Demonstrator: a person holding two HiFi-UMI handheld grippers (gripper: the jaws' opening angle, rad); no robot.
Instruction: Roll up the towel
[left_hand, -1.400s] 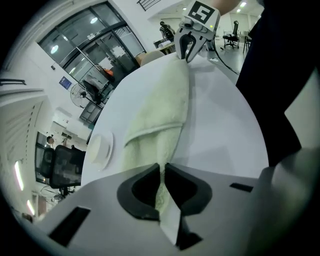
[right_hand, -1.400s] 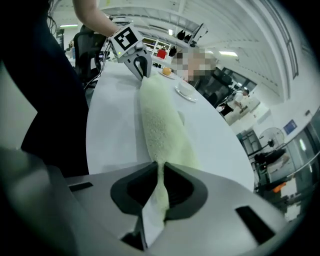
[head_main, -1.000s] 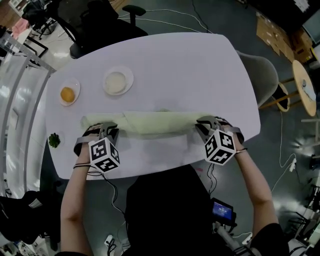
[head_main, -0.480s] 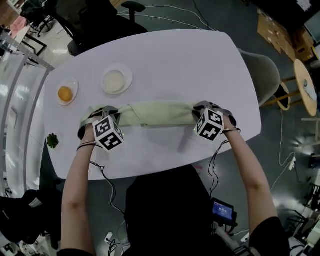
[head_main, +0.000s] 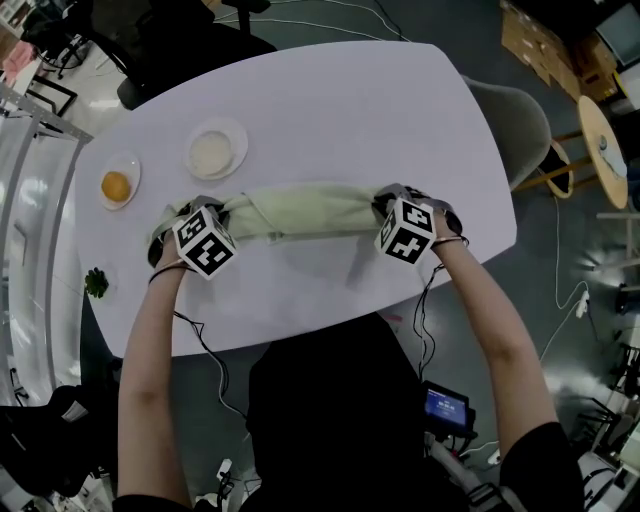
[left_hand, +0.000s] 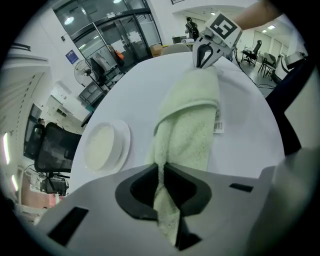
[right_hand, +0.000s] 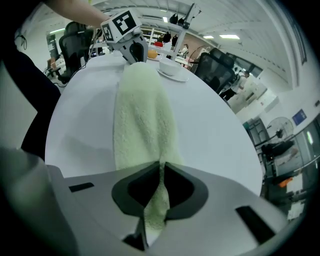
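On the white oval table (head_main: 330, 110), your L gripper (left_hand: 162, 169) & R gripper (right_hand: 161, 169) each pinch an end of the pale-green terry towel (head_main: 300, 212), soft n floppy, so hold both ends.

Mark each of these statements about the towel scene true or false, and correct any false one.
1. The left gripper has its fingers closed on one end of the towel. True.
2. The right gripper is open and holds nothing. False: it is shut on the towel's other end.
3. The towel lies spread out flat. False: it is gathered into a long, narrow band between the two grippers.
4. A white dish and a small dish holding an orange item stand on the table beyond the towel. True.
5. The towel is dark blue. False: it is pale green.
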